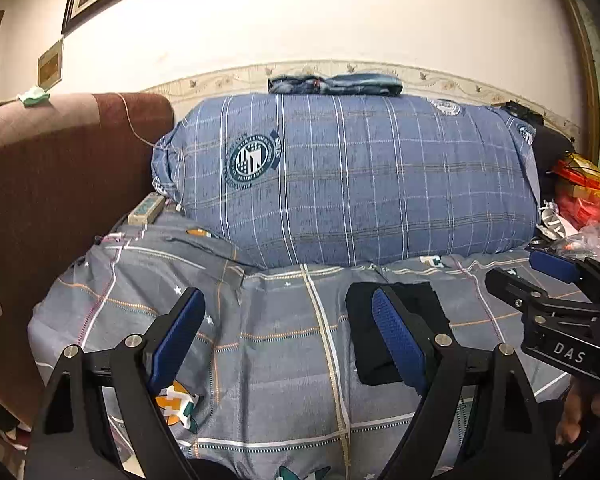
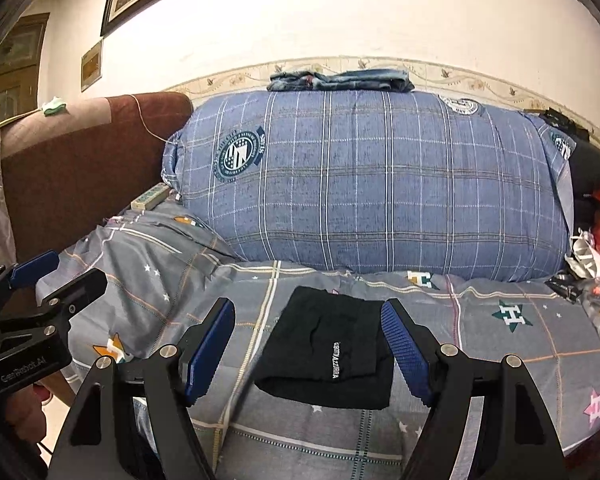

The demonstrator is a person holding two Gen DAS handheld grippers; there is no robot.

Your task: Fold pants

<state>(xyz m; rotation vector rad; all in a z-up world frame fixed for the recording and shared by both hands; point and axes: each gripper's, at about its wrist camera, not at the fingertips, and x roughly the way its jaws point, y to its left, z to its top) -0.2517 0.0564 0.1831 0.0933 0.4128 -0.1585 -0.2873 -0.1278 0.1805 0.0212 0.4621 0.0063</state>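
Both claws wide open, empty: left claw [image 1: 288,334], right claw [image 2: 308,348]. Folded pants [image 2: 332,348] beyond right claw's fingertips, on bedspread [image 2: 500,344].

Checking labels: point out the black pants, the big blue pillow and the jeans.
Black pants [image 2: 328,344]: right wrist view, middle by white lettering.
Blue pillow [image 2: 372,188]: right wrist view, front face.
Jeans [image 1: 336,84]: left wrist view, middle.

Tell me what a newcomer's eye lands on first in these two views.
The big blue plaid bundle fills the middle, with folded jeans on top of it. In front, small folded black pants lie on the grey checked bedsheet. Both tools, left and right, are open and hold nothing.
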